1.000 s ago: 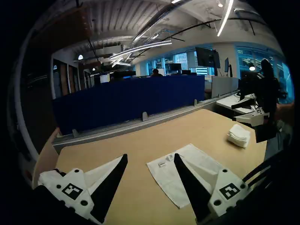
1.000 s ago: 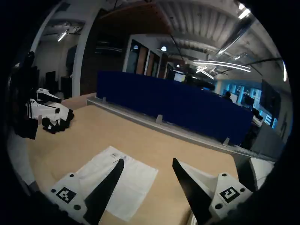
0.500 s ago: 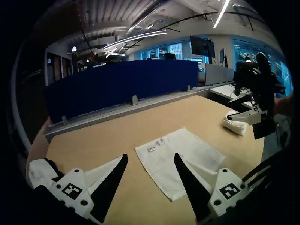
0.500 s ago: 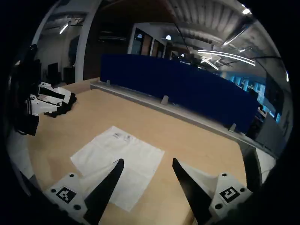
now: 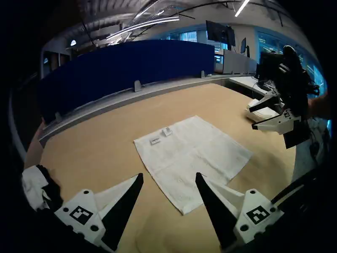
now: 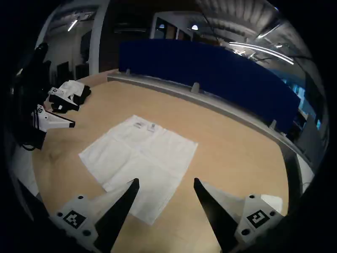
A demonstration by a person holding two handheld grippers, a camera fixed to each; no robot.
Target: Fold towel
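Shows, in the left gripper view, the left tool (image 5: 168, 175) open and empty near the nearest corner of the towel (image 5: 191, 147), spread flat on the table (image 5: 97, 139), the right tool (image 5: 251, 118) open beyond the towel, and, in the right gripper view, that tool gaping empty by the towel's near edge.

The towel (image 5: 191, 154) is plain white with two small pale tags (image 5: 161, 135) near its far edge, and it lies on a light tan table (image 5: 97, 143) backed by a grey rail (image 5: 168, 86) and a deep blue partition (image 5: 126, 63). The left gripper (image 5: 168, 175) and the right gripper (image 6: 165, 180) each have black fingers (image 5: 124, 206) on white bodies printed with black-and-white square markers (image 5: 81, 215). The stack of cloths (image 5: 261, 113) at the far right is white, and the crumpled cloth (image 5: 33, 187) at the near left is white against black fabric (image 5: 52, 192).
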